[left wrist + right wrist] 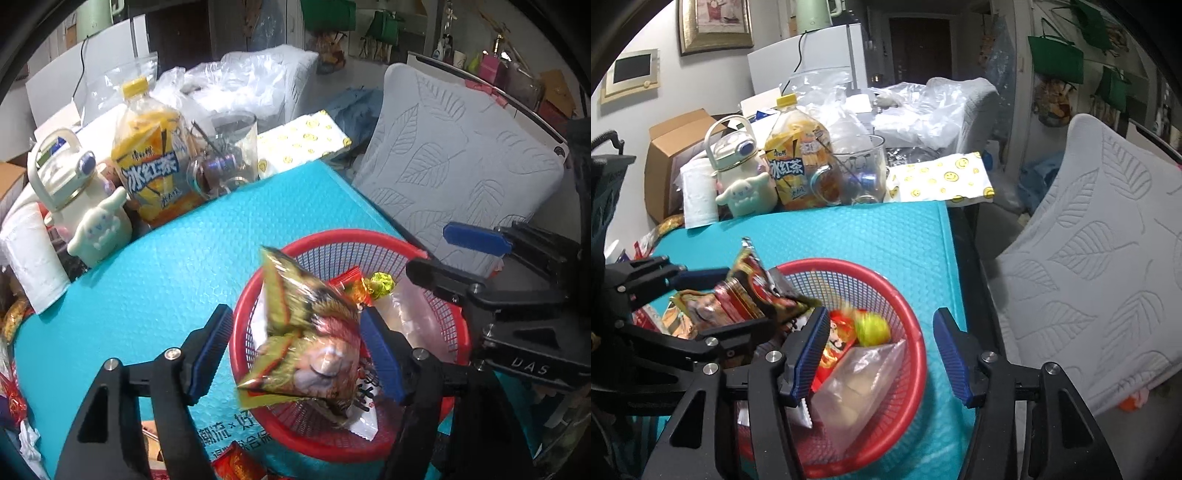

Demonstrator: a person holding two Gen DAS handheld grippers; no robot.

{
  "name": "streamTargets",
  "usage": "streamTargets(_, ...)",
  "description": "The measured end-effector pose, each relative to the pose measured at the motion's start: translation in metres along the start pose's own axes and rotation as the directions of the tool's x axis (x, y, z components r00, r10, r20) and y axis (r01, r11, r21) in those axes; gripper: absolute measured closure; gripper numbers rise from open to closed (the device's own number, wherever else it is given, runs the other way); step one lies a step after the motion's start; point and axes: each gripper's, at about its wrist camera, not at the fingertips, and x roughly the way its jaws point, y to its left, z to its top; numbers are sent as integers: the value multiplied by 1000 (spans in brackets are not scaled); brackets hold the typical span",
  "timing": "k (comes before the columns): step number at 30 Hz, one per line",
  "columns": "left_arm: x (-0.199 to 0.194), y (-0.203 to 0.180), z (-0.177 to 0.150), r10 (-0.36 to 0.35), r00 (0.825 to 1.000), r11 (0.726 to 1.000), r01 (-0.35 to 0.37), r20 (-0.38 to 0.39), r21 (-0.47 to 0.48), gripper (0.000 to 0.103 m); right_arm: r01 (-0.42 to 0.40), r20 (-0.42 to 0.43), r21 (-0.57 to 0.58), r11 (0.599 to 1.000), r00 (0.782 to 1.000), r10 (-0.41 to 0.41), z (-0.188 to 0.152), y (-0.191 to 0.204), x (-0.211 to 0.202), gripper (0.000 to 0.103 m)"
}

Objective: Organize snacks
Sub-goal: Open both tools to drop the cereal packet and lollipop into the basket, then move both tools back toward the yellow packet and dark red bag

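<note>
A red mesh basket (332, 236) (849, 264) stands on the teal mat near its right edge. My left gripper (295, 314) (750, 295) is open above the basket's left side. A green and yellow snack packet (310, 332) (738, 295) hangs blurred between its pads; the left pad is clear of it. My right gripper (881, 314) (430, 249) is open over the basket with nothing pinched. Just below it a yellow-green wrapped candy (871, 328) (380, 284) shows blurred. In the basket lie a red packet (836, 347), a clear plastic packet (857, 387) and a white packet (365, 410).
At the back of the teal mat (166, 277) stand an iced tea bottle (155, 166), a cream flask with a figurine (85, 206), a glass mug (229, 158) and a paper roll (29, 258). A grey cushioned chair (461, 166) is right of the table. Loose snacks (236, 465) lie near the front.
</note>
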Motion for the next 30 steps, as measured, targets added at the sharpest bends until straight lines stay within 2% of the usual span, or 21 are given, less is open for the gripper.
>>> streamTargets(5,-11,-5,1,10,1000,1000,-10,20,8,33,12,13,11,1000,1000,-12,-1,-1,-12,45)
streamTargets(9,-21,-4,2,-20,999,1000,20,42,3,33,20,33,14,1000,999,-21,-1,-1,-24,45)
streamTargets(16,-49,-2,2,-27,997,999,28,78,-15,33,30,74,8,1000,997,-31,3,7,-49,45)
streamTargets(22,-80,-2,-6,12,989,1000,-9,148,-16,33,36,123,-11,999,992,-34,3,22,-76,45)
streamTargets(30,-119,1,-24,23,983,1000,-20,182,-17,33,27,179,-43,999,984,-19,-3,47,-112,45)
